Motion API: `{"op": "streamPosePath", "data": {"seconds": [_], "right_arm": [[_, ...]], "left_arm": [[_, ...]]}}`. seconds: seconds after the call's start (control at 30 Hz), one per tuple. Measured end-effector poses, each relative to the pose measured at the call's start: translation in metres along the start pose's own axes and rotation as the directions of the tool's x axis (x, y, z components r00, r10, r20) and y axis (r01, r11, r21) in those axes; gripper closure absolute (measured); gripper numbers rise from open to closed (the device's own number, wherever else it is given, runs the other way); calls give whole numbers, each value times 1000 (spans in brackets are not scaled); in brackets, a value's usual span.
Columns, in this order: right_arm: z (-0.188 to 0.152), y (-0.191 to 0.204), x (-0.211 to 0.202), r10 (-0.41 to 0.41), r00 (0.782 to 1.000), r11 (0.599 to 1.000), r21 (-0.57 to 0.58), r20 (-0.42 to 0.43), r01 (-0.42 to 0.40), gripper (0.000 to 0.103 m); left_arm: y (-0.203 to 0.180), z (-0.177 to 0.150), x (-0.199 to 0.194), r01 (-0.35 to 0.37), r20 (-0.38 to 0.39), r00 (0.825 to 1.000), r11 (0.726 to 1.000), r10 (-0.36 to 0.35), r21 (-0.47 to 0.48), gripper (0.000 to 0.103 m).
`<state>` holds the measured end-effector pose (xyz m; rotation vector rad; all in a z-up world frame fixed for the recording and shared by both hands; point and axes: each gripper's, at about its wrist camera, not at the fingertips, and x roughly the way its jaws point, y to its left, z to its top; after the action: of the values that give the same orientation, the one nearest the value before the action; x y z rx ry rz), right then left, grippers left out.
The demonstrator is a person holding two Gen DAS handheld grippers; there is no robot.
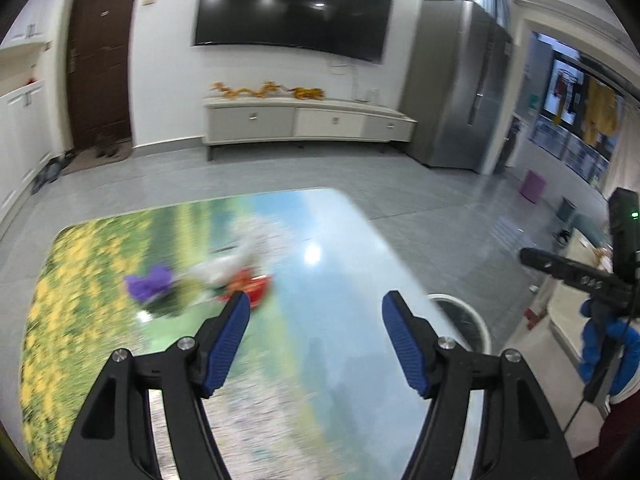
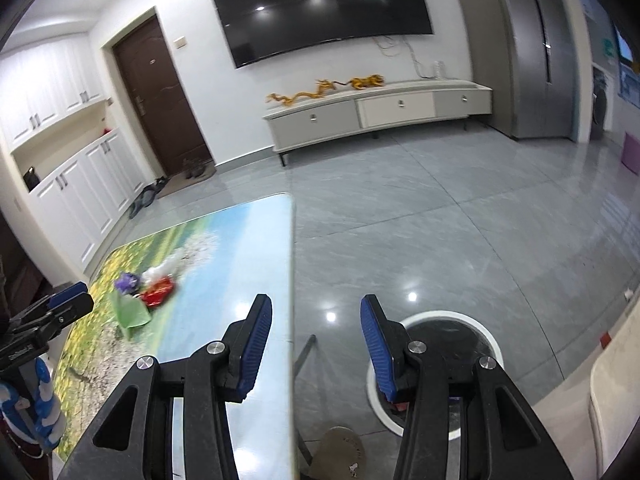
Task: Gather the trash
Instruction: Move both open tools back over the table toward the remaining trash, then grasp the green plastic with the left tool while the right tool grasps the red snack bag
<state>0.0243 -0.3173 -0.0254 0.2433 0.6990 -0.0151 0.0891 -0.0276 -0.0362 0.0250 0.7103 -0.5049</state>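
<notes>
1. Living room; landscape-print worktop (image 2: 224, 264) on grey tiled floor (image 2: 460, 240).
2. Trash pile (image 2: 146, 290) (purple, white, red, green scraps) near worktop's left edge.
3. White-rimmed bin (image 2: 496, 350) on the floor beside the right edge.
4. Left hand-held gripper (image 1: 316, 304) and right hand-held gripper (image 2: 316, 308): jaws wide apart, holding nothing.

Hidden, cut off, blurred

Trash pile (image 1: 200, 284), left-wrist view, centre left: motion-smeared, items unreadable. Bin (image 2: 448, 368), lower right of right-wrist view: partly behind gripper finger, contents indistinct. Table (image 2: 256, 240): near end cut by bottom edge. Fridge (image 2: 532, 40): top cropped.
</notes>
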Motion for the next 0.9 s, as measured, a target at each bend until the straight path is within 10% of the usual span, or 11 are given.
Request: {"op": "streamPosePath", "data": {"seconds": [0.6, 0.9], "right_arm": [[6, 97, 89, 118, 983, 984, -116, -139, -134, 59], [5, 138, 144, 173, 959, 966, -149, -226, -210, 59]], "left_arm": [[81, -20, 65, -92, -128, 988, 995, 86, -40, 40], [94, -25, 88, -53, -178, 983, 998, 45, -40, 65]]}}
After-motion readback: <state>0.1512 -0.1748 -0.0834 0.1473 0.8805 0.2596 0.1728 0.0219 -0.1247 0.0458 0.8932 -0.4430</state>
